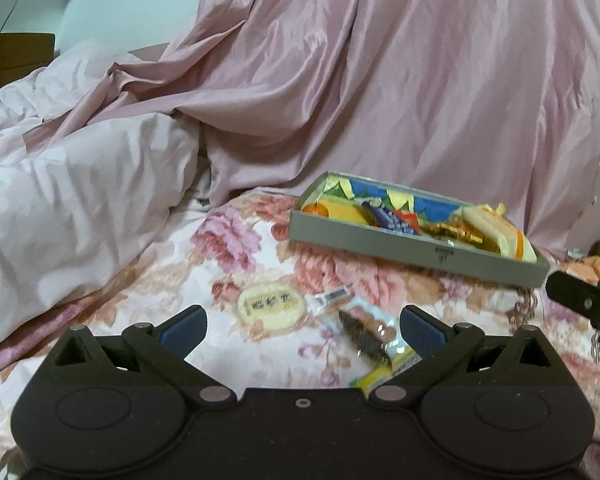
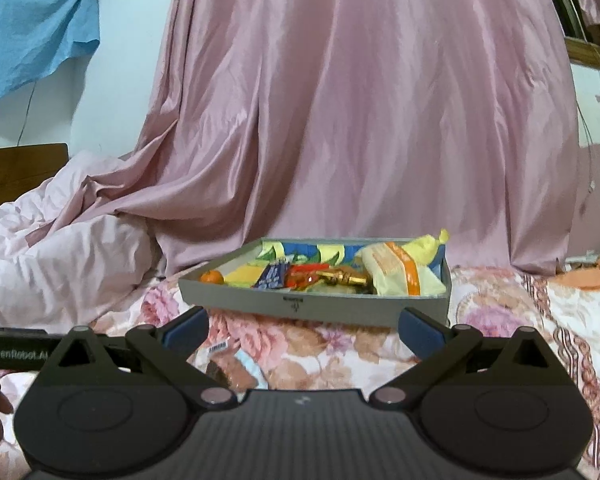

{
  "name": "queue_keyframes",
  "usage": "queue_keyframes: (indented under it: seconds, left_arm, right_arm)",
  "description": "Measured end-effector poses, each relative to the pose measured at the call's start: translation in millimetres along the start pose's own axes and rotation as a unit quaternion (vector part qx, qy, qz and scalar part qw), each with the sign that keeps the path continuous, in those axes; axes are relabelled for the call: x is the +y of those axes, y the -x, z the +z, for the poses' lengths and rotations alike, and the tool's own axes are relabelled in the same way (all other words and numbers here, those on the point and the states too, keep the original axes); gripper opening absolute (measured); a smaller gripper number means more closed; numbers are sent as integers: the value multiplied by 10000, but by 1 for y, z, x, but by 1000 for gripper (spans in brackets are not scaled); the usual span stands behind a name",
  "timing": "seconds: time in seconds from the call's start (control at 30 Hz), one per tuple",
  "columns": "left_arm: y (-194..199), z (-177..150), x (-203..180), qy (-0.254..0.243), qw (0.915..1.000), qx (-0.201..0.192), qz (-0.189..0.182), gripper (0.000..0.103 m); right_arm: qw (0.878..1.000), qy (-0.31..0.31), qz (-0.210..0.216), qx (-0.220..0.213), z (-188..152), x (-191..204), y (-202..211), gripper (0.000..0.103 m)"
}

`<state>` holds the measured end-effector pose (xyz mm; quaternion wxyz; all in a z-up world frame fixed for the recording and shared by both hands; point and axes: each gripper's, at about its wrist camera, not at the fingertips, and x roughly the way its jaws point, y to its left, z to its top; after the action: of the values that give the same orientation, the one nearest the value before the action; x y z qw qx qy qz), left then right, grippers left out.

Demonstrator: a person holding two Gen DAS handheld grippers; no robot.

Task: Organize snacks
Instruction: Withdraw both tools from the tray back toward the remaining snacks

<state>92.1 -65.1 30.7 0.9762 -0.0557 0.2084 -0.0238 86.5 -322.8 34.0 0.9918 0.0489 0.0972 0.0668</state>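
**A:** Your left gripper [image 1: 302, 326] has its jaws spread wide with nothing between them, and that fits where you hold it: low over the floral bedspread [image 1: 172, 276], facing the loose snacks that lie short of the grey tray [image 1: 380, 240].

**B:** Which loose ones?

**A:** A round cream-coloured wrapped cake [image 1: 270, 306], and just beside it, toward the near edge of the bedspread, a clear packet of small sausages [image 1: 366, 330] with a yellow-green end. The packet lies nearly between your fingertips, so the wide opening reads as getting ready to pick it up.

**B:** And the right one?

**A:** Your right gripper [image 2: 303, 326] is spread apart too and holds nothing. You have it aimed squarely at the front wall of the tray, with bare bedspread between its fingers. My guess is that it waits there so it stays out of the left one's way.

**B:** Why is the tray where it is?

**A:** It sits on the bedspread toward the far edge, near the foot of the pink draped cloth [image 2: 360, 120], close enough for either gripper to reach. It already holds an orange fruit [image 2: 212, 277] in its left corner, assorted wrappers in the middle, and a pale yellow bag with an orange band [image 2: 400, 272] at the right end. The middle looks crowded, so the left half offers you the easier spot.
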Motion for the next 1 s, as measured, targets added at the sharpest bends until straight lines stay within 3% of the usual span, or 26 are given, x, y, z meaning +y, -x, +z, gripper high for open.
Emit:
queue_keyframes:
  seconds: [0.57,1.0]
  left_arm:
    - [18,-30,8,-251,9993,277,-22,102]
    - [10,-44,16,-403,9974,593,53,102]
  right_arm:
    - [9962,-61,-88,867,-18,11,7,103]
    - [9832,209,-26,1811,-33,24,-21,103]
